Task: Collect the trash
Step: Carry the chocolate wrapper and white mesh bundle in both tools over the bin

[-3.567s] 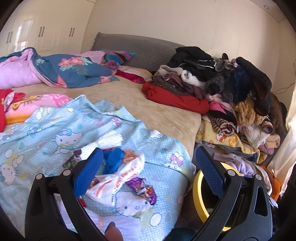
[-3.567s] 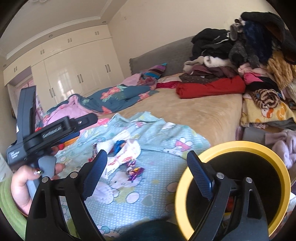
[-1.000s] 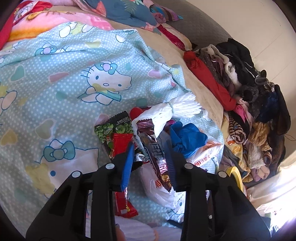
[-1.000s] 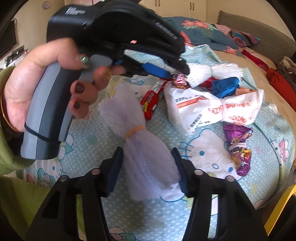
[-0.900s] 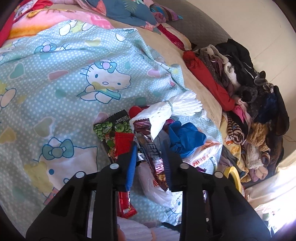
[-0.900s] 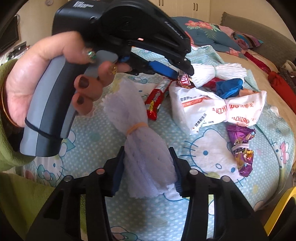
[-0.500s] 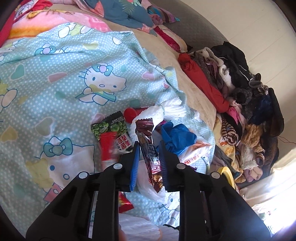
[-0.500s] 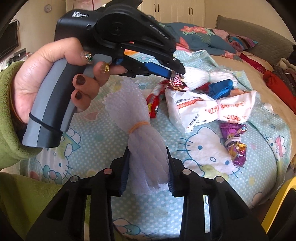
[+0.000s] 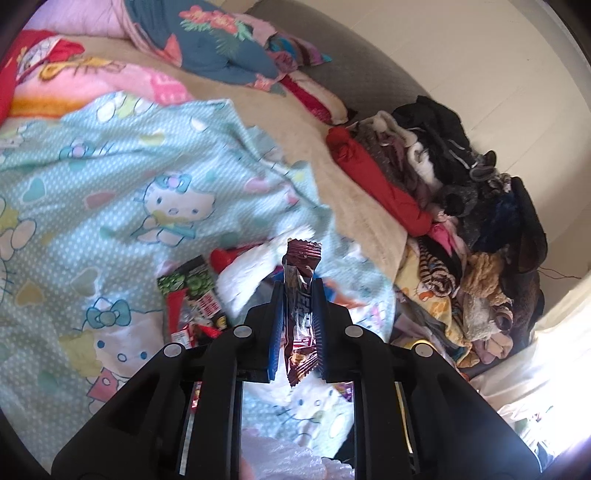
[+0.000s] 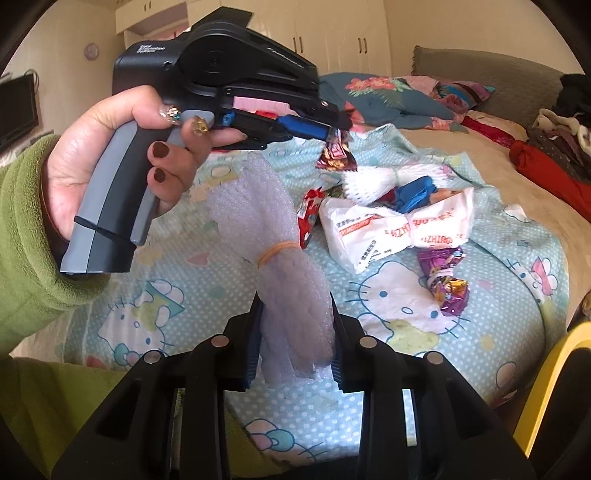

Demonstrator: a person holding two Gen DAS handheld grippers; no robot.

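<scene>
My left gripper [image 9: 298,291] is shut on a dark red snack wrapper [image 9: 301,295] and holds it above the Hello Kitty blanket [image 9: 110,177]; it also shows in the right wrist view [image 10: 334,149]. My right gripper [image 10: 295,310] is shut on a lilac foam net bundle [image 10: 280,258] tied with a rubber band. More trash lies on the blanket: a white plastic bag [image 10: 395,229], a white foam net [image 10: 391,179], a blue glove [image 10: 413,192], a purple wrapper [image 10: 445,280], a red wrapper [image 10: 308,218] and a green packet [image 9: 188,284].
A yellow-rimmed bin [image 10: 546,380] stands at the bed's right edge. A pile of clothes [image 9: 461,206] covers the far right of the bed. Pillows and a floral quilt [image 9: 207,48] lie at the head. White wardrobes [image 10: 332,33] stand behind.
My left gripper has closed fully on the dark red wrapper and lifted it off the blanket. My right gripper has tightened on the foam net bundle and raised it.
</scene>
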